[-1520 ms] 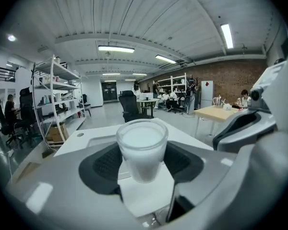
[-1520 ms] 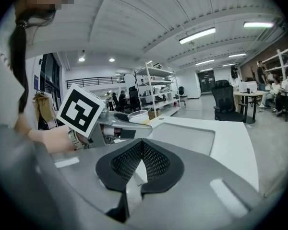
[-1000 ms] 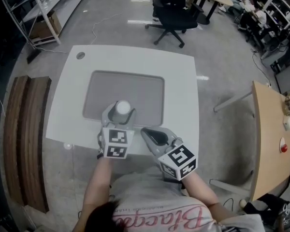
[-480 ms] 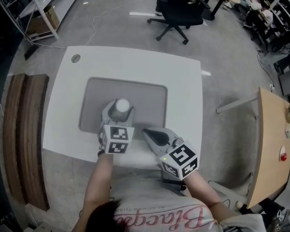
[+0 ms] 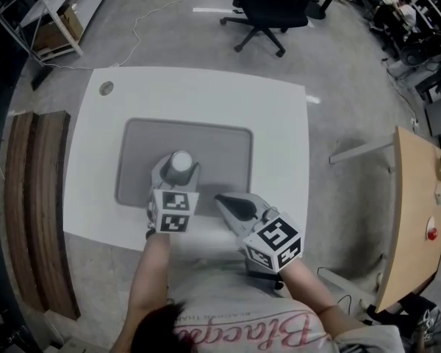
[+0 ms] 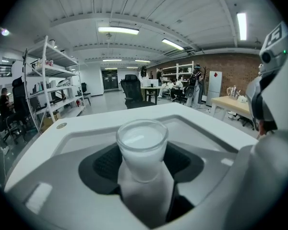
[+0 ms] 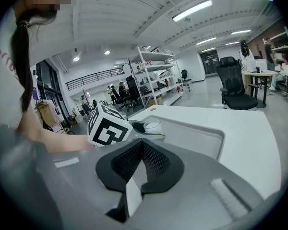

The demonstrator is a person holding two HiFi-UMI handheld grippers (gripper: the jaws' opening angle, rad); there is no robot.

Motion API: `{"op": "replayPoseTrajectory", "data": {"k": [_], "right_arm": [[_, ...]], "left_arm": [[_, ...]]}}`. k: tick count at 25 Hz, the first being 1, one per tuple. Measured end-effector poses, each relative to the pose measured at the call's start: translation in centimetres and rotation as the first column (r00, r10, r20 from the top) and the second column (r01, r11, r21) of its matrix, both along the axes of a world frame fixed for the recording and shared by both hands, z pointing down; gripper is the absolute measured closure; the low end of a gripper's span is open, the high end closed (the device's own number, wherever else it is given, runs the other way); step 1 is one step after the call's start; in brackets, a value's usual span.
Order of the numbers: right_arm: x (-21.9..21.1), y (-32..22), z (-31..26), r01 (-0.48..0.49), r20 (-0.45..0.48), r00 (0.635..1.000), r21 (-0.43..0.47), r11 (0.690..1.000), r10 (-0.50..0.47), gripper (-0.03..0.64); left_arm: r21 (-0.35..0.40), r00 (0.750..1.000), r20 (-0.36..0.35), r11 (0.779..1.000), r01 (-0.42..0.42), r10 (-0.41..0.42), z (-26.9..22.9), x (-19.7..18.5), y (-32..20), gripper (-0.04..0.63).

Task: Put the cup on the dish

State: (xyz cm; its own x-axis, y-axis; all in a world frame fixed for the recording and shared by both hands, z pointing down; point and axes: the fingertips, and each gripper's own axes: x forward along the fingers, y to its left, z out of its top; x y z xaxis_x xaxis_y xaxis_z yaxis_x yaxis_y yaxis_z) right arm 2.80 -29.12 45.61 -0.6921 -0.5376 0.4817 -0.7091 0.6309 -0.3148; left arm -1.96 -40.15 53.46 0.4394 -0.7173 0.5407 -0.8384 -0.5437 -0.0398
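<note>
A white cup (image 5: 181, 162) stands upright between the jaws of my left gripper (image 5: 178, 175), over the near left part of the grey dish (image 5: 217, 142), a shallow rectangular tray on the white table (image 5: 279, 123). In the left gripper view the dark pads press on both sides of the cup (image 6: 141, 145), so the left gripper (image 6: 143, 171) is shut on it. I cannot tell whether the cup's base touches the dish. My right gripper (image 5: 222, 199) is shut and holds nothing, at the dish's near right corner. In the right gripper view its gripper (image 7: 141, 153) has its pads together, with the cup (image 7: 152, 125) beyond.
A round grommet (image 5: 106, 88) sits at the table's far left corner. A wooden bench (image 5: 37, 197) runs along the left, a wooden desk (image 5: 415, 212) stands at the right, and a black office chair (image 5: 268, 9) is beyond the table. A person's arms reach in from below.
The head view has shifted slightly. The left gripper stays shut on the cup over the dish's near left part, and the right gripper has not visibly moved.
</note>
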Motion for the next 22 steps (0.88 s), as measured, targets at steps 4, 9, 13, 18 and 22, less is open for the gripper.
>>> {"op": "replayPoseTrajectory", "data": {"k": [4, 9, 13, 18, 22], "right_arm": [[0.1, 0.1, 0.0, -0.011, -0.002, 1.0, 0.0, 1.0, 0.011, 0.615], [0.5, 0.3, -0.1, -0.035, -0.005, 0.999, 0.013, 0.999, 0.035, 0.615], [0.4, 1.1, -0.3, -0.036, 0.0, 0.999, 0.013, 0.999, 0.036, 0.616], [0.0, 3.1, -0.7, -0.009, -0.003, 1.0, 0.039, 0.999, 0.009, 0.617], [0.0, 4.6, -1.0, -0.014, -0.01, 1.0, 0.068, 0.998, 0.014, 0.617]], "left_arm": [[-0.018, 1.0, 0.014, 1.0, -0.005, 0.005, 0.3, 0.1, 0.0, 0.329], [-0.067, 1.0, -0.008, 0.998, -0.003, 0.002, 1.1, 0.1, 0.8, 0.17], [-0.051, 0.998, -0.034, 0.997, 0.052, -0.054, 0.3, -0.9, 2.2, 0.173], [-0.023, 0.993, -0.064, 0.995, 0.099, -0.101, -1.0, -1.7, 5.1, 0.19], [0.037, 0.992, -0.068, 0.994, 0.105, -0.103, -2.6, -2.4, 7.5, 0.263]]}}
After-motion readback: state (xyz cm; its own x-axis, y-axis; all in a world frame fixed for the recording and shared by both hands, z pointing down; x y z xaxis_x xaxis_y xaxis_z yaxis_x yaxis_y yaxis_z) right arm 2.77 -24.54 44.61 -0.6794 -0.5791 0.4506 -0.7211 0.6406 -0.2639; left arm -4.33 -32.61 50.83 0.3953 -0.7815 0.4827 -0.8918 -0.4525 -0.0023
